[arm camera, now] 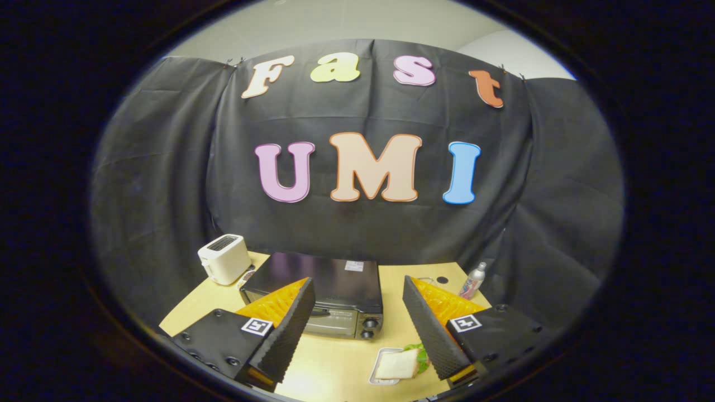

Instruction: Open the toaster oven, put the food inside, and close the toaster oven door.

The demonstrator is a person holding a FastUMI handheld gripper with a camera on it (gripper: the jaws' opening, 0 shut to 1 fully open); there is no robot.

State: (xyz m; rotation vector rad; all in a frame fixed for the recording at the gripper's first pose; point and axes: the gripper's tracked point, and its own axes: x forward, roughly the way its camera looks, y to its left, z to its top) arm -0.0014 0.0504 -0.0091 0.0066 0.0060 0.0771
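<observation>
The black, box-shaped toaster oven (321,290) with a silver front sits on the pale wooden bench (335,363), its flat dark top towards me and a small pale label near the back of that top. Its glass door is shut, with a bar handle across the upper front, and two round knobs stand one above the other at the right end of the front panel. The food is a sandwich (399,364) of pale bread with green lettuce showing at its edge, lying in a small shallow white tray (380,368).

The oven stands just ahead of my gripper (357,329), mostly between the two fingers and beyond their tips; my left finger (285,329) covers its front left corner. The tray with the sandwich lies nearer to me than the oven, just inside my right finger (433,329), and the lettuce side runs under that finger's black ridged pad.

My jaws are spread wide apart, holding nothing and touching nothing; bare bench shows between them.

To the left of the oven, near the back of the bench, stands a white two-slot toaster (224,258). To the right, beyond my right finger, a small silver bottle (472,280) stands upright near the bench's far corner.
</observation>
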